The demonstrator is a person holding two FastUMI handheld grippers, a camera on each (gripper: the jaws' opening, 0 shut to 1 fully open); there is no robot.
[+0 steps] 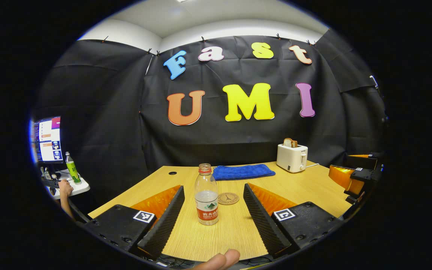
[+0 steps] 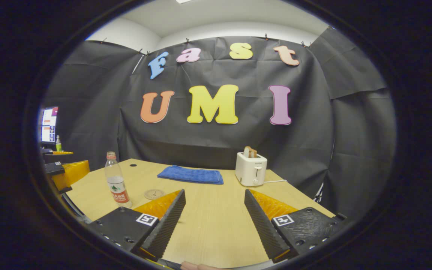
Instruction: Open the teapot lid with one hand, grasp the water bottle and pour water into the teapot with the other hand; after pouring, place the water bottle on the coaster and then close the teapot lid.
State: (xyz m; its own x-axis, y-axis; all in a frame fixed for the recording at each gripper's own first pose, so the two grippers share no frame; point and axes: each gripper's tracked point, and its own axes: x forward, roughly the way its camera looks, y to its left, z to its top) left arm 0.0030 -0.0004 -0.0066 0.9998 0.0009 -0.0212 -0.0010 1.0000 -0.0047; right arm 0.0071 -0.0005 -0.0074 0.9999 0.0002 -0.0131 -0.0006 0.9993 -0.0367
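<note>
While both grippers hang spread and holding nothing, no part of the task looks begun.

Left gripper view, L to R: monitor (image 1: 47,139) and green bottle (image 1: 72,168) at 9 o'clock, off the table (image 1: 216,240). Left gripper (image 1: 214,210) has jaws wide apart, w/ the bottle (image 1: 206,195) upright between them at 12 o'clock, touching neither finger. Cap off, by the look of it; water approx half-full. Coaster (image 1: 228,198) just beside bottle at 1 o'clock, bare. Towel (image 1: 243,171) farther back, toaster (image 1: 292,157) at 2 o'clock. Right gripper (image 1: 354,176) sits at 3 o'clock.

Right gripper view: bottle at 10 o'clock, coaster next to it, towel at 12, toaster at 1. Jaws released, bare tabletop between them.

Progress, my guess: nil. Bottle ungrasped, coaster empty, and I can't find a teapot anywhere, so lid state unknown. All left: lid off, grasp, pour, bottle to coaster, lid back on. Left looks lined up for the grasp.
</note>
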